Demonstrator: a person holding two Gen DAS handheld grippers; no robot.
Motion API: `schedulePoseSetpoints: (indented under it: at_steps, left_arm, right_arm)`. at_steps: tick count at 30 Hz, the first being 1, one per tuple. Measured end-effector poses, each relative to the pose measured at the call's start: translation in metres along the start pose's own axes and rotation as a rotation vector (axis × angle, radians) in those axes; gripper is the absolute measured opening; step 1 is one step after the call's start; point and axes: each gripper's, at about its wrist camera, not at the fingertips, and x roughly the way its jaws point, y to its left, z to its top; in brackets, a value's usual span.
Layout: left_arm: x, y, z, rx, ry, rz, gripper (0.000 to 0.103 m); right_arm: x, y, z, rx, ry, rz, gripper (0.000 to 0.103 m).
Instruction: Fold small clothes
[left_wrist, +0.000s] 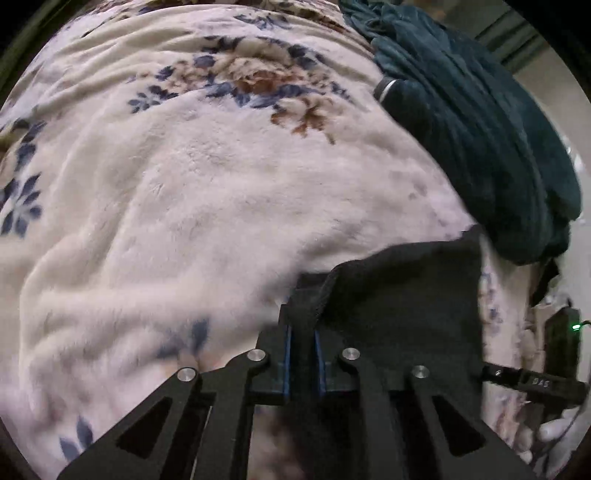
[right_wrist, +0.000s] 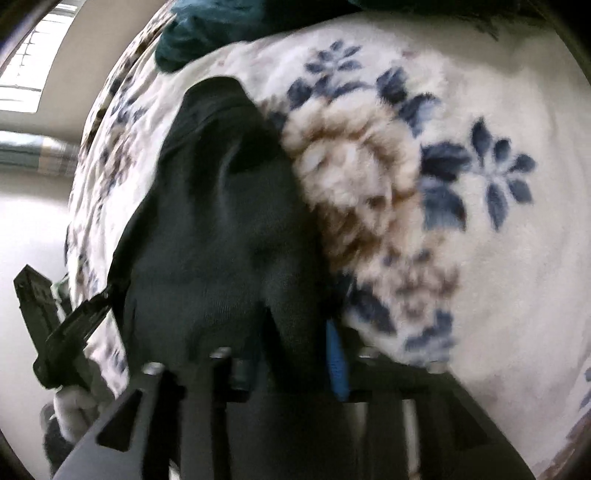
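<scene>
A small black garment (left_wrist: 402, 295) hangs between both grippers above a floral fleece blanket (left_wrist: 203, 206). My left gripper (left_wrist: 304, 332) is shut on one edge of it; the cloth spreads to the right from the blue-padded fingers (left_wrist: 287, 354). In the right wrist view the same black garment (right_wrist: 221, 229) bunches in front of my right gripper (right_wrist: 295, 332), which is shut on its near edge; one blue pad (right_wrist: 336, 365) shows beside the cloth. The left gripper's body (right_wrist: 55, 332) shows at the left edge of the right wrist view.
A dark teal blanket (left_wrist: 480, 140) lies heaped along the right side of the bed, also at the top of the right wrist view (right_wrist: 207, 33). A black device with a green light (left_wrist: 561, 332) stands at the far right. A window (right_wrist: 33, 55) is at upper left.
</scene>
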Motion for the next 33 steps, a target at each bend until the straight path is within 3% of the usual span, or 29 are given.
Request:
schedulePoseSetpoints:
  at_steps: [2,5,8,11,17,21,25,30,33]
  left_arm:
    - [-0.025,-0.009,-0.016,-0.010,-0.031,-0.009,0.027]
    - [-0.060,-0.024,-0.052,-0.026,-0.052,-0.057,0.043]
    - [-0.090,-0.045,-0.109,-0.019,-0.023,-0.086,0.045]
    - [-0.101,-0.065,-0.162,-0.004,0.040,-0.062,0.051]
    - [-0.080,-0.095,-0.282,-0.001,0.230,-0.030,0.051]
    - [-0.070,-0.111,-0.340,0.029,0.323,0.019,0.051]
    - [-0.080,-0.121,-0.392,0.061,0.388,0.082,0.051]
    - [-0.101,-0.110,-0.442,0.012,0.436,0.140,0.051]
    - [-0.118,-0.095,-0.456,-0.058,0.429,0.184,0.051]
  right_arm:
    - [-0.015,-0.002,-0.014,-0.025,0.014,0.033,0.062]
    - [-0.046,-0.005,-0.050,-0.079,0.030,0.025,0.062]
    - [-0.072,-0.017,-0.095,-0.077,0.072,0.042,0.062]
    - [-0.093,-0.032,-0.155,-0.055,0.132,0.075,0.062]
    - [-0.111,-0.076,-0.268,0.002,0.245,0.080,0.062]
    - [-0.110,-0.105,-0.342,0.070,0.335,0.127,0.062]
    - [-0.109,-0.130,-0.406,0.075,0.393,0.101,0.062]
    - [-0.106,-0.151,-0.448,0.086,0.410,0.073,0.062]
    - [-0.100,-0.157,-0.456,0.065,0.365,0.012,0.063]
